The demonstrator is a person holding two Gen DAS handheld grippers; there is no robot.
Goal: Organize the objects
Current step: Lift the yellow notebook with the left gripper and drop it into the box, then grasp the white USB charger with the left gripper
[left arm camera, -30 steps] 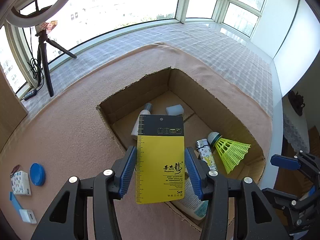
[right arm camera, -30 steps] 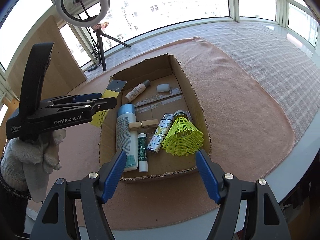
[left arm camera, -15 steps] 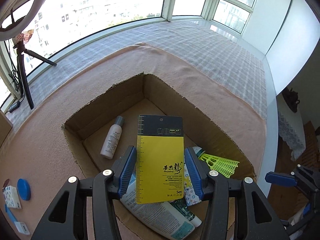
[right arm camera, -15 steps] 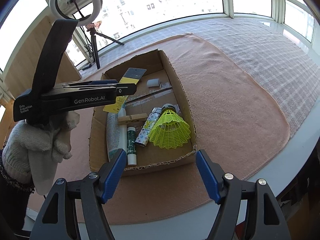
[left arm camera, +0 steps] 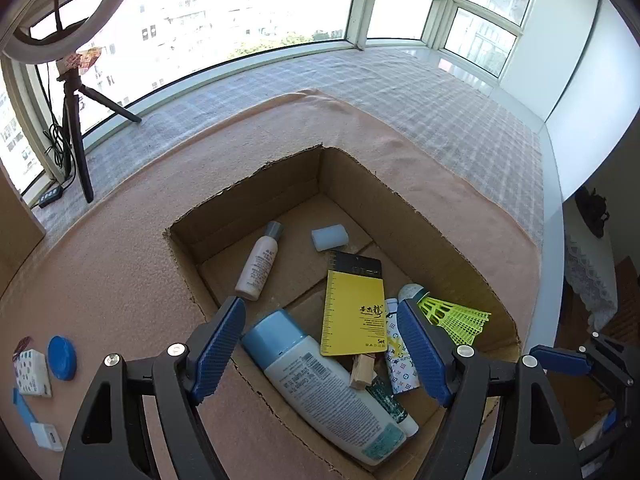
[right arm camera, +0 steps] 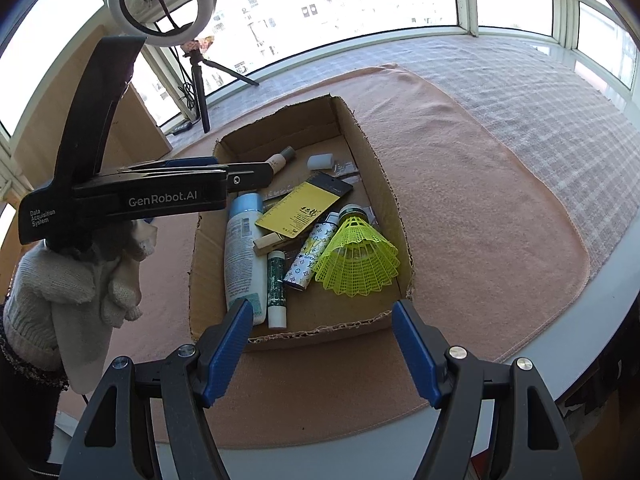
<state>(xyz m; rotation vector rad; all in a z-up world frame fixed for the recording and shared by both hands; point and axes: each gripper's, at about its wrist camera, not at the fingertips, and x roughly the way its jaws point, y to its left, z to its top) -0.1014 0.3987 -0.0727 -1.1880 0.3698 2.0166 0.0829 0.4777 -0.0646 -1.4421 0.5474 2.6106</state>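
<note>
While both grippers stand spread and empty, the cardboard box (left arm camera: pixel 400 208) holds, left to right: small white bottle (left arm camera: pixel 258 266) at 10 o'clock; large blue-capped bottle (left arm camera: pixel 320 384) at 7 o'clock; yellow card (left arm camera: pixel 354 312) at centre, lying on a wooden clothespin (left arm camera: pixel 362 370); patterned tube (left arm camera: pixel 398 354); yellow shuttlecock (left arm camera: pixel 456 316) at 3 o'clock. Left gripper (left arm camera: pixel 322 348) hangs over the box; right gripper (right arm camera: pixel 322 344) sits at its near wall.
</note>
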